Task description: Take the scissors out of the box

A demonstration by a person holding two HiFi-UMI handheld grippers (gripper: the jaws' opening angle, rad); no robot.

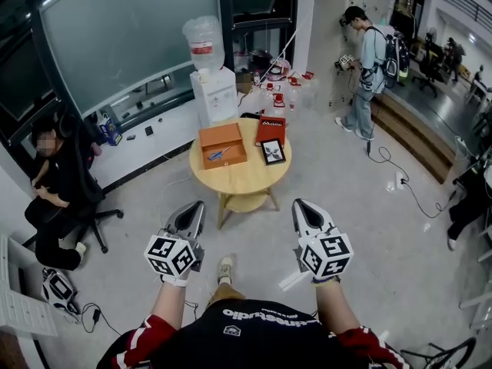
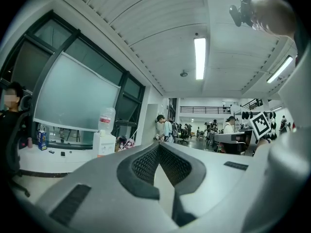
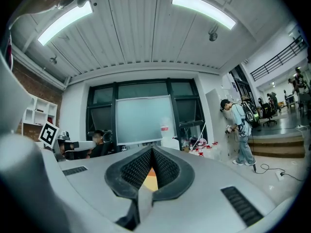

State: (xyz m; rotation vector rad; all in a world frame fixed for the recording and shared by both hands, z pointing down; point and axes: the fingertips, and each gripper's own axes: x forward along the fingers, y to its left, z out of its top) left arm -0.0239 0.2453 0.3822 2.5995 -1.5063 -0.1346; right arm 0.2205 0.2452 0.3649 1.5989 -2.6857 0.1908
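An open orange box (image 1: 232, 140) lies on the left half of a round wooden table (image 1: 246, 181), and blue-handled scissors (image 1: 219, 154) lie inside it. My left gripper (image 1: 195, 206) and right gripper (image 1: 298, 204) hover side by side over the floor, short of the table's near edge. Both point level toward the table, with nothing in them. In the left gripper view the left gripper (image 2: 159, 144) has its jaws closed tip to tip. The right gripper (image 3: 152, 148) in its own view is also shut, and a sliver of the table shows behind its pads.
A red box (image 1: 270, 129) and a framed picture (image 1: 273, 151) lie on the table's right half. A water dispenser (image 1: 214, 91) stands behind the table. One person sits in an office chair (image 1: 58, 183) at left; another stands at back right (image 1: 365, 71). A cable (image 1: 400, 179) lies on the floor.
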